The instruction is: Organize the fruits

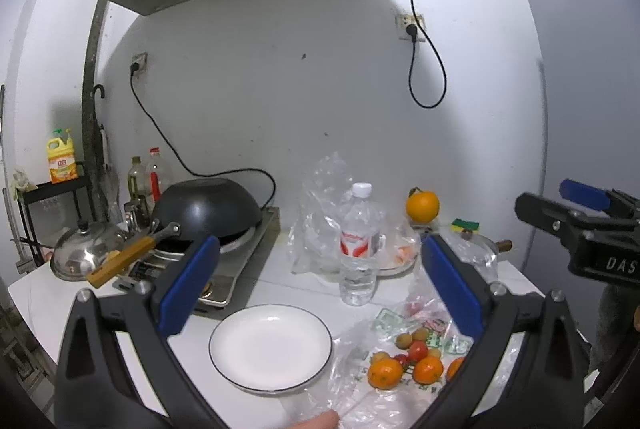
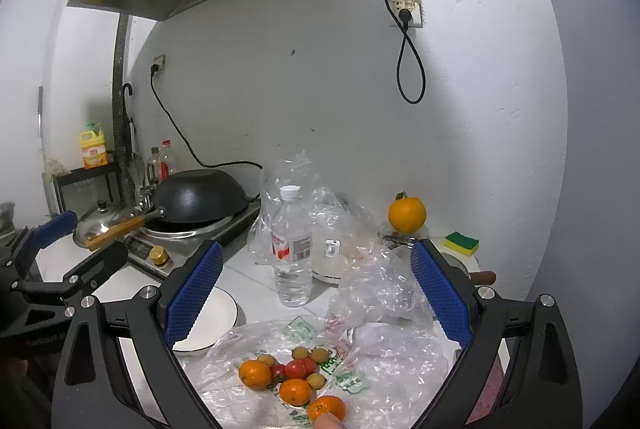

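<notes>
Both claws stand wide and hold nothing: the left gripper (image 1: 320, 281) hangs level above the plate (image 1: 270, 347), and the right gripper (image 2: 316, 293) hangs above the fruits (image 2: 294, 379), each with textured blue pads (image 2: 194, 293) on black plastic arms. From the left wrist view, the right gripper (image 1: 576, 217) appears at the right edge, its body lettered "DAS" before the frame cuts it off. Fruits lie in a loose heap on a flattened clear bag (image 2: 320, 361) printed in green and red, just right of the plate: three dimpled tangerines (image 2: 255, 374), glossy red cherry tomatoes (image 2: 295, 369) and small tan round fruits (image 2: 319, 354). One fingertip (image 2: 330, 422) touches the nearest tangerine. White, round and dark-rimmed, the plate sits bare on the white counter (image 2: 256, 285). Behind it stands a capped water bottle (image 2: 292, 249) with a red-and-white label, its writing too small to read, and crumpled clear plastic (image 2: 304, 189). Farther back, near the wall, a single large orange (image 2: 406, 215) with a stem and a yellow-green sponge (image 2: 461, 243) rest. At left, a black wok (image 2: 200, 199) sits on a cooker (image 2: 180, 229), with a steel lid (image 2: 104, 223) beside it.
</notes>
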Motion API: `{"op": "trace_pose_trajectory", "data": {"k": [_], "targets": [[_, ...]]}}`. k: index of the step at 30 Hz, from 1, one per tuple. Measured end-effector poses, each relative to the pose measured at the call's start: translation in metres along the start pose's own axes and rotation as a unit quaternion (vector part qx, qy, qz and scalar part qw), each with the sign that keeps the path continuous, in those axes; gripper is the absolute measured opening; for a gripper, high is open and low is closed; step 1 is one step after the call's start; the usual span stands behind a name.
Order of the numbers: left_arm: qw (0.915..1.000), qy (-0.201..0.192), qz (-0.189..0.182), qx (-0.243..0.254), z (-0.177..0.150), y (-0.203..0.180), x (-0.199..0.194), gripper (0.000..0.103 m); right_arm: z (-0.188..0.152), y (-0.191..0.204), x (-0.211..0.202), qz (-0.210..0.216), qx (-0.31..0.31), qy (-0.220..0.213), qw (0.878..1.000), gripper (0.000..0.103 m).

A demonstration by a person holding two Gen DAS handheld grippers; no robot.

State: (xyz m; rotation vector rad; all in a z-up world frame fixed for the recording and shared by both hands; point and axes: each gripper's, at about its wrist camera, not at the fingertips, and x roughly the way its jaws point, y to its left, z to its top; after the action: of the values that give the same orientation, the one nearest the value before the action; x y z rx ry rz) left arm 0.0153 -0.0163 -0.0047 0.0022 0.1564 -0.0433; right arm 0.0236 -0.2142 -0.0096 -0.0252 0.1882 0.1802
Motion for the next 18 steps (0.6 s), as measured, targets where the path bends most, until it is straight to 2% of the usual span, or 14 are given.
{"op": "trace_pose_trajectory", "data": {"k": [10,18], "targets": [[0.9999,-0.007,0.009,-0.008,0.0013,0.0040,-0.0020,0.102,0.0013,0.0038,-0.0005,0.006,-0.006,-0.002,1.000,0.097],[1.0000,-0.004,0.001,-0.003,0.0011,0.0010,0.0000,0.102,0.0021,0.0046,0.0001,0.004,-0.005,0.000,1.000,0.097]]}}
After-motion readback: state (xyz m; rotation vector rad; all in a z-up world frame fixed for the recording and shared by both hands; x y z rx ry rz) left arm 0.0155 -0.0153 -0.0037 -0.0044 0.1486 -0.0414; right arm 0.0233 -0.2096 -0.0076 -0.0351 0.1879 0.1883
